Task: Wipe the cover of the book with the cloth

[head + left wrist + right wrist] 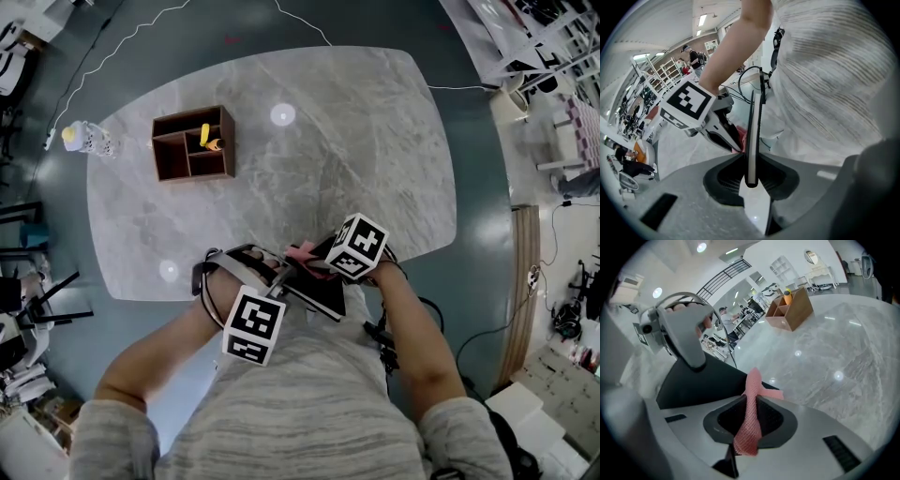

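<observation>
A thin black book (319,292) is held on edge over the table's near edge, close to the person's chest. My left gripper (278,277) is shut on its lower edge; in the left gripper view the book (753,140) stands as a dark blade between the jaws. My right gripper (314,255) is shut on a pink mesh cloth (750,418), which hangs out of the jaws beside the black cover (701,383). A bit of the pink cloth (302,253) shows above the book in the head view. Whether the cloth touches the cover I cannot tell.
A grey marble table (328,141) spreads ahead. A brown wooden organiser (194,142) with yellow items stands at its far left, seen also as the wooden box (790,310) in the right gripper view. A bottle (84,138) lies at the table's left edge. Chairs and shelves ring the floor.
</observation>
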Available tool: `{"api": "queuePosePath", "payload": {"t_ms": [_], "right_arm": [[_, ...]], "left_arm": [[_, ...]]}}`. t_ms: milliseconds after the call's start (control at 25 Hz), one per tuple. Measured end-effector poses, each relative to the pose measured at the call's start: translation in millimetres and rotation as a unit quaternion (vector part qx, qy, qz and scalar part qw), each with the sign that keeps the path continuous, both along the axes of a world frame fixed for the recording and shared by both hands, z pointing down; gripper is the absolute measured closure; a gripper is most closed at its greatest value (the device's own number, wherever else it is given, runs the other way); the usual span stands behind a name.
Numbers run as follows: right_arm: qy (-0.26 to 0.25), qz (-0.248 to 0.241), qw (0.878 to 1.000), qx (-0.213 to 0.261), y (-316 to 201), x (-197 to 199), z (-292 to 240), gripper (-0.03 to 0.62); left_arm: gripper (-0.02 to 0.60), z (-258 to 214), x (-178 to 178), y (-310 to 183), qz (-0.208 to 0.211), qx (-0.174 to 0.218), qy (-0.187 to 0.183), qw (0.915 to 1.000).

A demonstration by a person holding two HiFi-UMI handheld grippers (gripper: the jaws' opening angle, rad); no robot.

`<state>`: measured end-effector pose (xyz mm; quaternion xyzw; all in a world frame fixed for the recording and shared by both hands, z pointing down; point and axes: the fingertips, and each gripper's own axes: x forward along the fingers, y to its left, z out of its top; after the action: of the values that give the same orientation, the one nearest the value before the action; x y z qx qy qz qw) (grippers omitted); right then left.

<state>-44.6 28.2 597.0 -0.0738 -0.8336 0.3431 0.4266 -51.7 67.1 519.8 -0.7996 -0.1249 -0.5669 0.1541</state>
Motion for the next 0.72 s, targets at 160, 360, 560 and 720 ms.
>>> {"api": "queuePosePath", "payload": {"t_ms": [160,360,560,720], "right_arm": [[-0.042,0.003,0.999,-0.024,5.8,-4.1,-36.3,0.537],[-0.089,-0.002,0.994,-0.069,14.9,-4.9,-77.5,0.537],[-0.117,0.004,0.985,-0.124,18.1,-1.6,-88.6,0.537],[-0.121,0.009,0.985,-0.123,17.0,-1.4,-76.5,0.537]], "left_arm": [[0.505,0.9,-0.1,0.1,0.001,-0.002,-0.001,1.0000],[0.505,0.7,-0.2,0.7,0.000,-0.001,-0.002,1.0000],[0.505,0.3,0.0,1.0,-0.002,0.000,-0.002,1.0000],[0.505,-0.3,0.0,1.8,-0.002,-0.002,-0.005,1.0000]]}}
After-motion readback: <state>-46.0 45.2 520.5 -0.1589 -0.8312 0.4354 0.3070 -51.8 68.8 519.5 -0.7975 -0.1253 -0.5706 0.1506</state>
